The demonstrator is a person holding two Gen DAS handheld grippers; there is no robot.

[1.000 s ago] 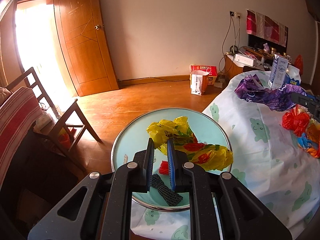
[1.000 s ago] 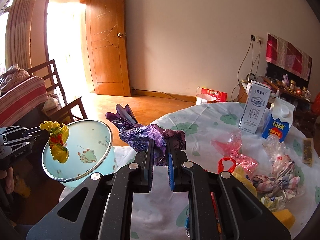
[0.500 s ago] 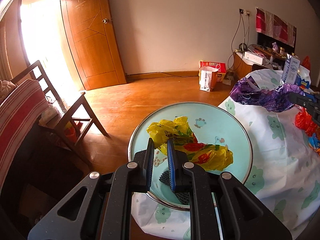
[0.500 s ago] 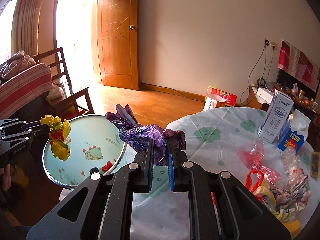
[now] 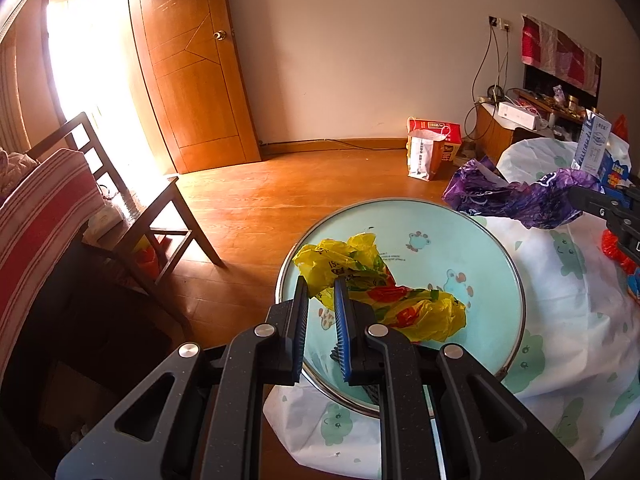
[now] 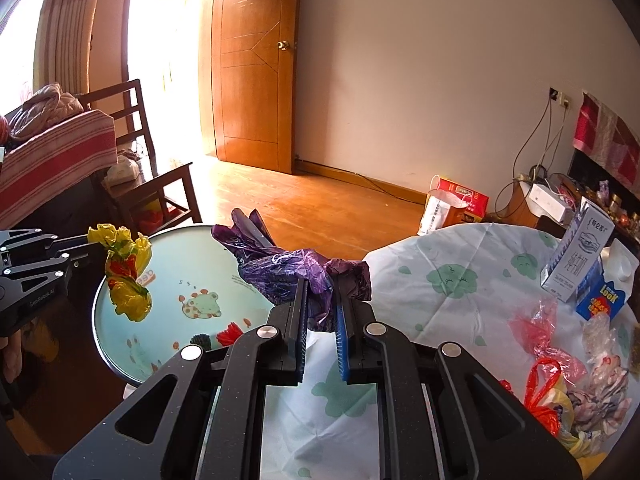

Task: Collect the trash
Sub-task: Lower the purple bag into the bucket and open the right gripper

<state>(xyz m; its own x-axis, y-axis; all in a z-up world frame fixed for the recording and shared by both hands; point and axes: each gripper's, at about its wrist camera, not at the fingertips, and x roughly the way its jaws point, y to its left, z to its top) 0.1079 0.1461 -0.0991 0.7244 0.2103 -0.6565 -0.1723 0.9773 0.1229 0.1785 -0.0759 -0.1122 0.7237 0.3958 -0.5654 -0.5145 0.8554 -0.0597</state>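
Note:
My left gripper [image 5: 321,286] is shut on a crumpled yellow plastic bag [image 5: 384,300] with red and green print, held over a round light-blue bin [image 5: 516,276] beside the table. From the right wrist view the same yellow bag [image 6: 126,268] hangs from the left gripper [image 6: 94,245] above the bin [image 6: 188,264]. My right gripper [image 6: 321,286] is shut on a crumpled purple plastic bag [image 6: 280,270], just right of the bin's rim over the table edge. In the left wrist view the purple bag [image 5: 520,198] hangs beyond the bin's far right rim.
The table wears a white cloth with green prints [image 6: 452,280]. On it stand a milk carton [image 6: 576,256] and a blue carton [image 6: 604,296], with red, yellow and clear bags [image 6: 548,384] at the right. A wooden chair [image 5: 132,216] and a paper bag [image 5: 424,152] are on the floor.
Both grippers moved left with their bags. The purple bag now hangs closer to the bin's rim. The yellow bag stays over the bin.

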